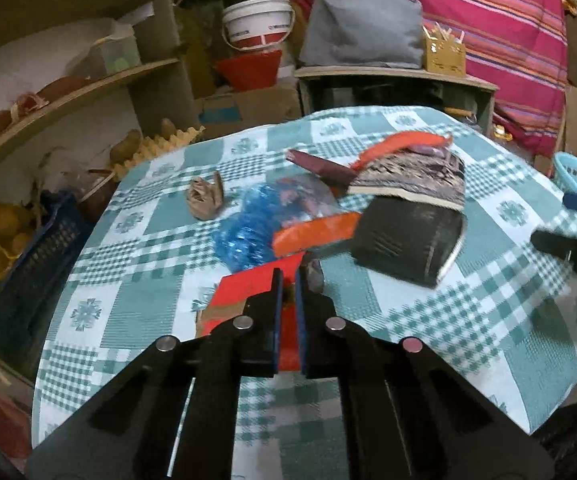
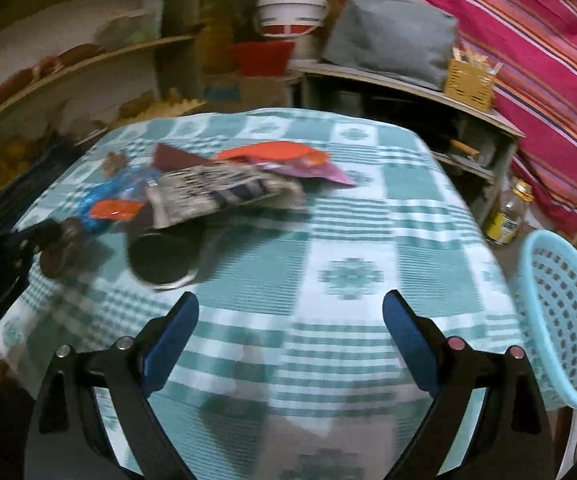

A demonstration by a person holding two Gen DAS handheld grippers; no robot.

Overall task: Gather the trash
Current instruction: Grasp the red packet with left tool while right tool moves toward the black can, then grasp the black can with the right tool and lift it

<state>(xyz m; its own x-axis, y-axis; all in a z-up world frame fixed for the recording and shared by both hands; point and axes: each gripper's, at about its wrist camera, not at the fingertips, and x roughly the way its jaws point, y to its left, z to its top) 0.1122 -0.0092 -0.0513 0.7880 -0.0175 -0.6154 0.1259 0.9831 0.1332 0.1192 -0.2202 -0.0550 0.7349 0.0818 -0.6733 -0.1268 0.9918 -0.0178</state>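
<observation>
My left gripper [image 1: 288, 274] is shut on a flat red piece of card [image 1: 244, 292], which lies low over the green-checked tablecloth [image 1: 140, 312]. Just beyond it are a blue plastic wrapper [image 1: 248, 224], an orange wrapper [image 1: 312, 232] and a crumpled brown paper [image 1: 204, 196]. My right gripper [image 2: 290, 308] is open above bare cloth [image 2: 348, 240] with nothing between its fingers. A light blue basket [image 2: 560, 320] stands at the table's right edge, close to the right finger.
A black book [image 1: 408, 240] and a patterned book [image 1: 408, 180] are stacked mid-table with another orange wrapper [image 1: 400, 142] on top and a maroon card [image 1: 320, 164] beside them. Shelves and a dark crate [image 1: 48, 248] crowd the left side. A bottle [image 2: 508, 216] stands behind the basket.
</observation>
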